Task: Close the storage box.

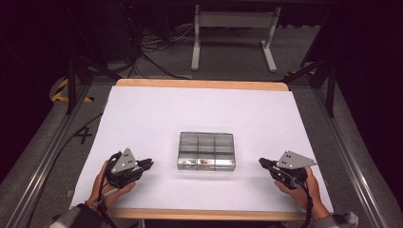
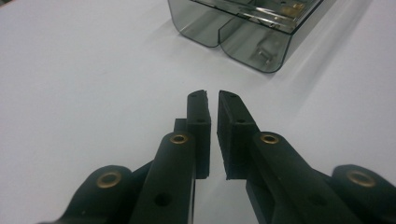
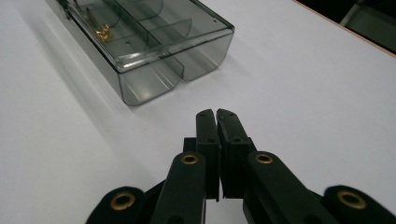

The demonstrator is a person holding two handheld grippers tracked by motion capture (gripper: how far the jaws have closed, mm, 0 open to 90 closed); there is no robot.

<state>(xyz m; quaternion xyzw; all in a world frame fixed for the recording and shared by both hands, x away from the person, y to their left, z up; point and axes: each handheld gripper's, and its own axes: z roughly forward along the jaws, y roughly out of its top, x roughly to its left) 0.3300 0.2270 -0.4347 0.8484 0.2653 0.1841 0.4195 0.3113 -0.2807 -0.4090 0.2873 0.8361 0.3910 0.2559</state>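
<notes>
Two hands come in at the bottom of the high view, and each one holds a black gripper. At the lower left is the left gripper (image 1: 147, 165). Its jaws are almost pressed together, with a thin gap between them, and they hold nothing. At the lower right is the right gripper (image 1: 262, 163). Its jaws are pressed together and they hold nothing too.

Between them, in the middle of the picture, sits a clear box (image 1: 206, 150) on the white table (image 1: 157, 109). Thin walls split the box into small parts. In the right gripper view the box (image 3: 140, 46) is at the upper left, and some small gold bits (image 3: 103, 31) lie in one part. Its lid looks shut, but I cannot be sure.

Both grippers point at the box and sit near it, not touching it.

What could go wrong? The box is smooth and looks light. If only one gripper pushes it, I think it may slide or spin away across the table. If a closed gripper bumps it hard or tips it, the gold bits could jump into another part or spill out if the lid is loose.
</notes>
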